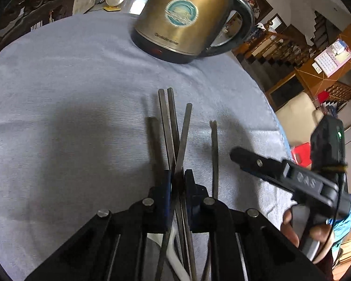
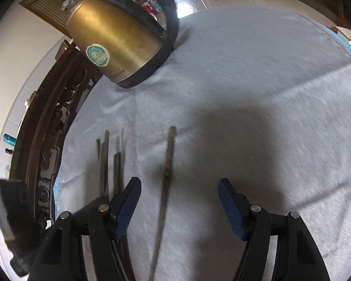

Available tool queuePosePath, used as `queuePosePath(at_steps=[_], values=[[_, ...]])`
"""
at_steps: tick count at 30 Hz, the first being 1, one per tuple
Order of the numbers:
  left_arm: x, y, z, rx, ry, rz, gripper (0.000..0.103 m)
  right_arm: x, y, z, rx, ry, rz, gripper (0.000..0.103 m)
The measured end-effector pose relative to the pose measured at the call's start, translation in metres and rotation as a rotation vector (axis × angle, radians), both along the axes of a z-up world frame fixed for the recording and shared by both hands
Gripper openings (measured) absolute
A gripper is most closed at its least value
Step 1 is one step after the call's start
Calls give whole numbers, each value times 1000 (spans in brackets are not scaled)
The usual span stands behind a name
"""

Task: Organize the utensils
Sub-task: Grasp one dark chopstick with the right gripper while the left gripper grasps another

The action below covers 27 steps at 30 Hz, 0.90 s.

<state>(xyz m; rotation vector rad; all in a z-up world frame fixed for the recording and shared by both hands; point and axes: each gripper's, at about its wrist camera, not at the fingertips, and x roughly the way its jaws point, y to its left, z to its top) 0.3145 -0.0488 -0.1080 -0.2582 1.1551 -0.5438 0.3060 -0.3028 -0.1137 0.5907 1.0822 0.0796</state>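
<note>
Several dark metal chopsticks [image 1: 175,128] lie on the grey tablecloth [image 1: 58,93]. My left gripper [image 1: 177,182] is shut on three of them where they cross between its pads. One more chopstick lies just outside each finger. One of my right gripper's fingers [image 1: 257,164] reaches in from the right, with a person's hand behind it. In the right wrist view my right gripper [image 2: 179,199] stands open over a single chopstick [image 2: 168,168], which lies flat between its fingers, untouched. The other chopsticks [image 2: 105,164] show blurred to its left.
A brass-coloured electric kettle [image 1: 184,18] [image 2: 119,39] with a black handle stands at the far side of the cloth. A white object [image 1: 173,250] peeks out under the left gripper. The table edge [image 2: 60,164] and a carved wooden chair [image 2: 49,121] run along the left.
</note>
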Motion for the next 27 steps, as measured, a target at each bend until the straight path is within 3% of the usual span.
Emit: queuePosePath(at_steps=[5,10,11,13,14,16,18,20,27], values=[[-4,22,5,-21,2,6,11,17,18,1,-98,16,15,71],[-5,55,1,32,16,63,11,26,33,-2,-214,39,36,69],[-5,60,0,38,16,75,11,27,35,-2,-229,39,40,65],[-2,66,0,46,16,98,11,29,44,-3,-302,39,60,40],[0,64,1,53,14,109,11,29,46,-3,-326,37,67,33],[4,55,3,57,14,99,13,27,48,-4,-347,32,78,21],[9,38,3,72,10,80,23,26,46,-5,-338,28,79,15],[12,26,4,98,-9,75,42,24,41,-7,-318,25,72,11],[30,-38,-5,237,-82,16,45,11,17,-7,-293,10,41,11]])
